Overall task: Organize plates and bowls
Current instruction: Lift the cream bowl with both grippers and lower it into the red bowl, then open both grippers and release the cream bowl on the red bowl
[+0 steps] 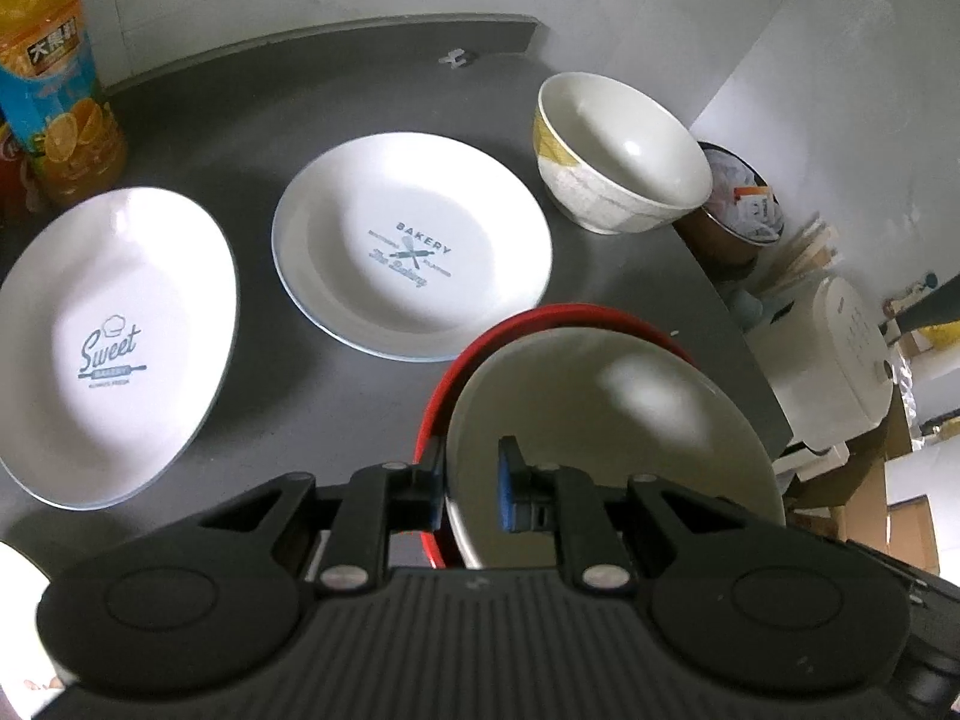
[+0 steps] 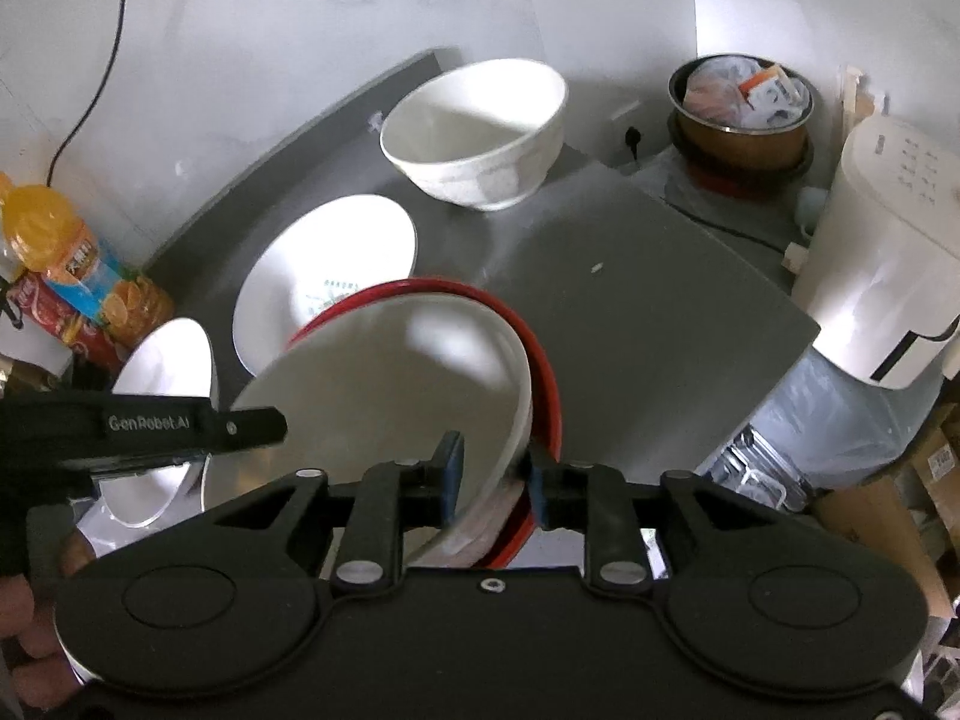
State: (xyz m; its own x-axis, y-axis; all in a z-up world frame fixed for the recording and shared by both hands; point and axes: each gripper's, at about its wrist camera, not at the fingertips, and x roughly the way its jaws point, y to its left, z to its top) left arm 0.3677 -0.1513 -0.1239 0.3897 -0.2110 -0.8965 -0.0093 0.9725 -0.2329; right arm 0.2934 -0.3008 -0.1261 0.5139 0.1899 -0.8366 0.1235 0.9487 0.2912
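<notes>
Grey surface point(image 1: 336, 90) carries two plates and one bowl across the upper frame. Your red-rimmed bowl point(image 1: 600, 414), glazed, stiff, slippery and fragile, sits at lower centre; both jaws pinch its rim, so grip the rim firmly.

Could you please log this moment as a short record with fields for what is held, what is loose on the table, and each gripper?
held: red bowl, white inside, gripped at its rim from both sides
on table: Sweet plate; Bakery plate; white bowl
left gripper: shut on red bowl
right gripper: shut on red bowl
</notes>
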